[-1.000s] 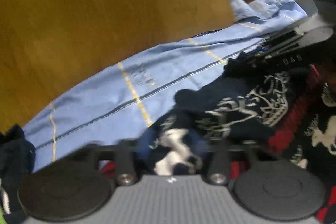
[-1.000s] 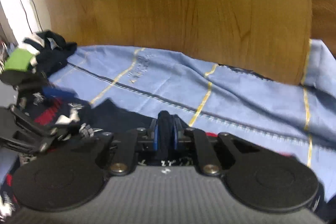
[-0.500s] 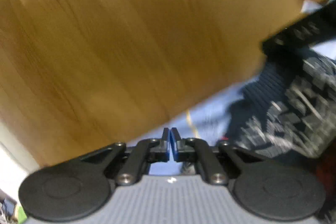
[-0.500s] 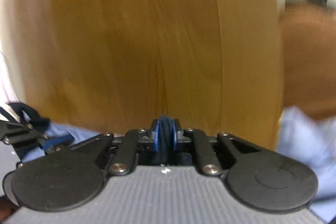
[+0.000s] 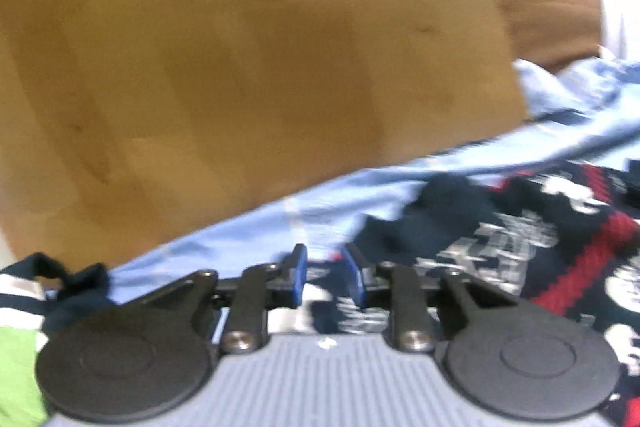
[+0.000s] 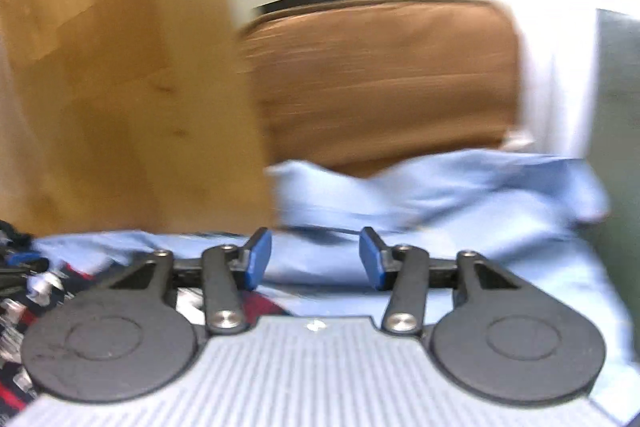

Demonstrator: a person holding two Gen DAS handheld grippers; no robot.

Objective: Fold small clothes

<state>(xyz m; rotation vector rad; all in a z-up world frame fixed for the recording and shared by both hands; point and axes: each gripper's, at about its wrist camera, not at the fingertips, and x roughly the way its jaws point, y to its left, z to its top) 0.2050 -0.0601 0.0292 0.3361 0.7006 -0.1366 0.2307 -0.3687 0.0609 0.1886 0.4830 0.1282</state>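
Item: small patterned garment (image 5: 520, 239), navy knit with white figures and red bands, lying rumpled on a light blue sheet (image 5: 280, 227) before a wooden headboard (image 5: 240, 67); its right-hand part spreads flat, the near edge bunches under the left gripper (image 5: 326, 273). Blur hides finer detail. Step in hand, as judged: release after a fold. The left gripper's jaws are opening, narrowly apart, garment behind but nothing pinched between them. The right gripper (image 6: 314, 255) is opening wider, jaws empty, over bare sheet, with the garment's edge at its lower left. Next move likely calls for finding a fresh edge or corner, and regripping with both. Adjacent: a second striped garment (image 5: 24, 291), navy, white and green, at far left; a brown cushion (image 6: 380, 79) behind.
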